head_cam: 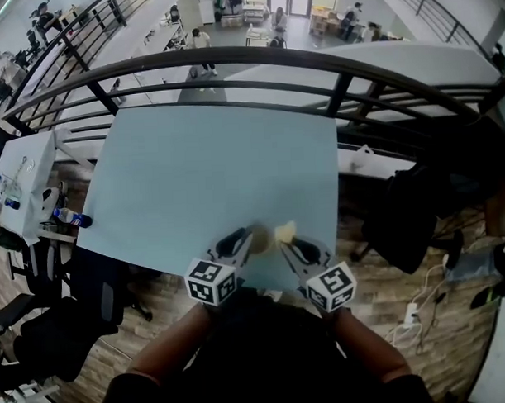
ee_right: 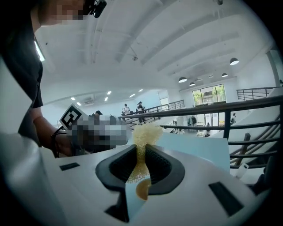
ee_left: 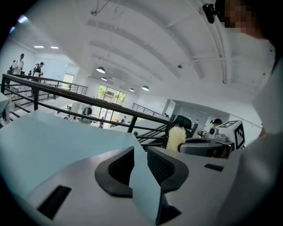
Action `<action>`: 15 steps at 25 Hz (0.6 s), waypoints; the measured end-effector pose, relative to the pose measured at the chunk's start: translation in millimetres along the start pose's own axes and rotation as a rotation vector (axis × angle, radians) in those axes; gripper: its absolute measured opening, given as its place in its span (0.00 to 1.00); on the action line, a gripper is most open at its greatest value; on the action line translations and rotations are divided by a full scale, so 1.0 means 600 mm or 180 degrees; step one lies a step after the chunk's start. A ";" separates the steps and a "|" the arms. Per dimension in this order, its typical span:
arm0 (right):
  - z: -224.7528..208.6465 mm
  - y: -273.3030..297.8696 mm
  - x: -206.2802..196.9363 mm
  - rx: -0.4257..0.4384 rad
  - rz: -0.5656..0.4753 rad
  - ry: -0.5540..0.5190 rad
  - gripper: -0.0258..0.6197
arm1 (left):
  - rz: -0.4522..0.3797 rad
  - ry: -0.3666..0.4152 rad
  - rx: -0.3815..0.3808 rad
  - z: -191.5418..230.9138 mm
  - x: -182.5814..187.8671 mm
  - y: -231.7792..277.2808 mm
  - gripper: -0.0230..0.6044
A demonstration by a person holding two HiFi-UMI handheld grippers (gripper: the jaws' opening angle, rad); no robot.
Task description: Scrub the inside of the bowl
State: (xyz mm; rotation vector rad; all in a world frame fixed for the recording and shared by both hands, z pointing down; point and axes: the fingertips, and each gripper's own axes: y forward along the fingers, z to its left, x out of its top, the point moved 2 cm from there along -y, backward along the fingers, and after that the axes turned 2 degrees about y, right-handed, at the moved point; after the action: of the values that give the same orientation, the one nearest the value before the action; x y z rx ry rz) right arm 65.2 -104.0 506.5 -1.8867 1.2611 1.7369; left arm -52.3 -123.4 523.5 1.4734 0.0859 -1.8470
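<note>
Found bowl [head_cam: 258, 239] at near desk [head_cam: 202, 173] edge, between both tips. Saw left hand-held gripper [ee_left: 139, 164] spread, nothing between jaws, just beside bowl, not gripping it. Saw right hand-held gripper [ee_right: 141, 163] pinching scrubber [ee_right: 146, 132], next to bowl, not clearly inside. Couldn't confirm any scrubbing done; judged regrip and scrub possibly still left.

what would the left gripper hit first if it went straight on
Likely nothing close: the left gripper faces the blue table, then the black railing; bowl and sponge sit to its right.
</note>
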 end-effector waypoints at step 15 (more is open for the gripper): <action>-0.057 0.077 -0.106 -0.0242 0.0370 0.0519 0.14 | 0.0965 -0.0223 0.0087 0.122 -0.176 0.087 0.28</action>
State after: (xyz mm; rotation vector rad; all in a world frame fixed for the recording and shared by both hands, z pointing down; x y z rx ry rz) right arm 60.2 -129.9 588.1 -2.0732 1.4074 1.7402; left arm -75.9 -142.4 659.1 1.3553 -0.1877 -1.6552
